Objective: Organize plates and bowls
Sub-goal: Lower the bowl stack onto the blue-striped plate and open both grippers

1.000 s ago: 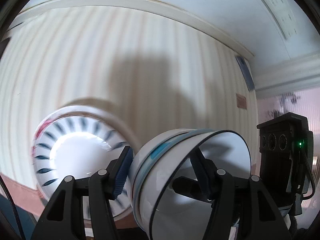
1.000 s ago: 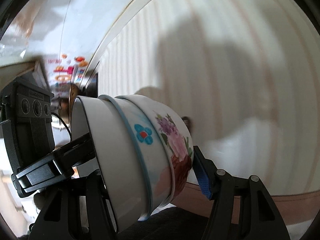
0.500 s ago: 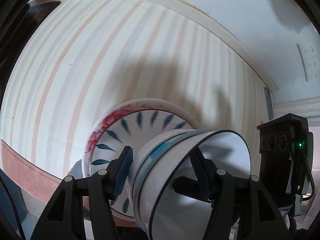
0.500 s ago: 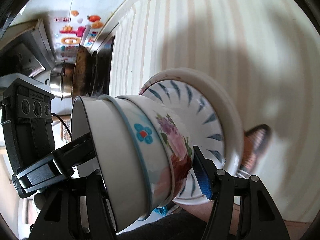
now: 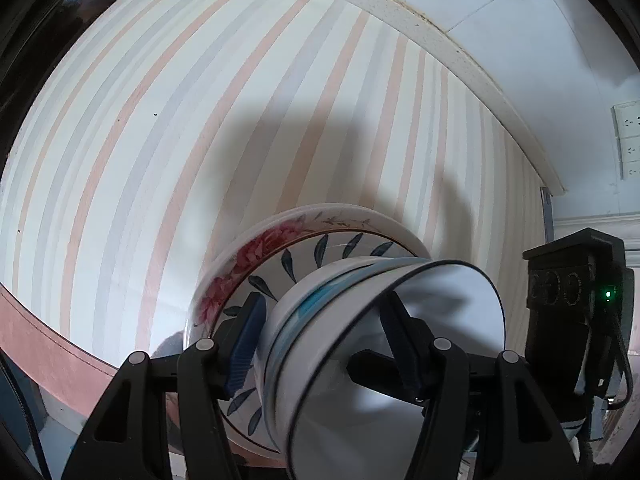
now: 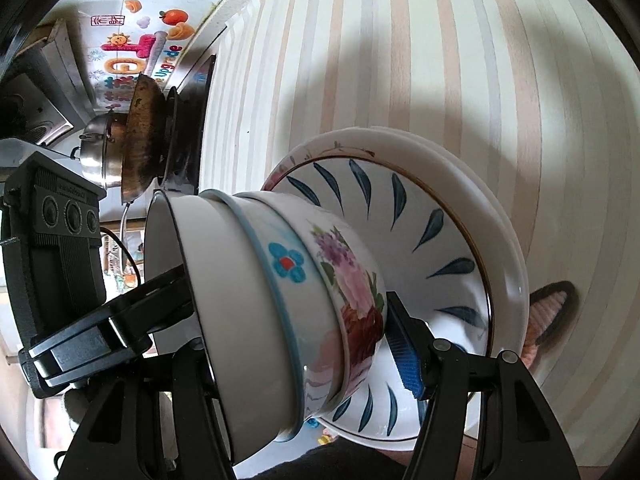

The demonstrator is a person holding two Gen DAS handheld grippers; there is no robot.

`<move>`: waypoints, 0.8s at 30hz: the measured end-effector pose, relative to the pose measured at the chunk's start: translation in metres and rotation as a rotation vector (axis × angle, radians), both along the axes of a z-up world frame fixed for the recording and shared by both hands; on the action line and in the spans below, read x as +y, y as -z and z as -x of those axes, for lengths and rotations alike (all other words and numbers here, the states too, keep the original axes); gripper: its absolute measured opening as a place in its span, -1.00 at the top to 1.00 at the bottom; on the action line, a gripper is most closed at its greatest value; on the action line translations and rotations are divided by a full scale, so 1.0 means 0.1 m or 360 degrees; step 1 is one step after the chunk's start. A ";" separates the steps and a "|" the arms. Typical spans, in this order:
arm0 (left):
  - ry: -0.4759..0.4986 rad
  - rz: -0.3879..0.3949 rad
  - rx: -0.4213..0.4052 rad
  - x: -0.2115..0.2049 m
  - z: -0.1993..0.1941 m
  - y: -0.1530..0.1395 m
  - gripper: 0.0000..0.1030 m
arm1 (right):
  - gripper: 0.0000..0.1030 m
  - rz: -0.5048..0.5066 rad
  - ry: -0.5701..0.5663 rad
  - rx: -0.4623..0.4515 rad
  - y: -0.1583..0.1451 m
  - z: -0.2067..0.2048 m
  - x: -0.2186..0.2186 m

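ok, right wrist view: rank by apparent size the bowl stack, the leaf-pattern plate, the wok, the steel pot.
1. Bowl stack and leaf-pattern plate: look similar; the bowls sit nearer the camera and hide part of the plate, so I won't rank them.
2. Wok.
3. Steel pot, partly hidden behind the wok.
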State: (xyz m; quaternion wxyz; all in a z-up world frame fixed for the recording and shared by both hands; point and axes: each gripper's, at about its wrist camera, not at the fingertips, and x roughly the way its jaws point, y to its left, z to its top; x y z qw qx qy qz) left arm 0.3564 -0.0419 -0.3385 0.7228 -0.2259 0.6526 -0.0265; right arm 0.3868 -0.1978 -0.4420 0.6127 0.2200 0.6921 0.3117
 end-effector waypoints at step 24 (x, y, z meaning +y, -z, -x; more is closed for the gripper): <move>0.0110 -0.0382 -0.0197 0.05 0.33 -0.57 -0.11 | -0.44 0.0218 0.0034 -0.0220 -0.52 0.16 -0.10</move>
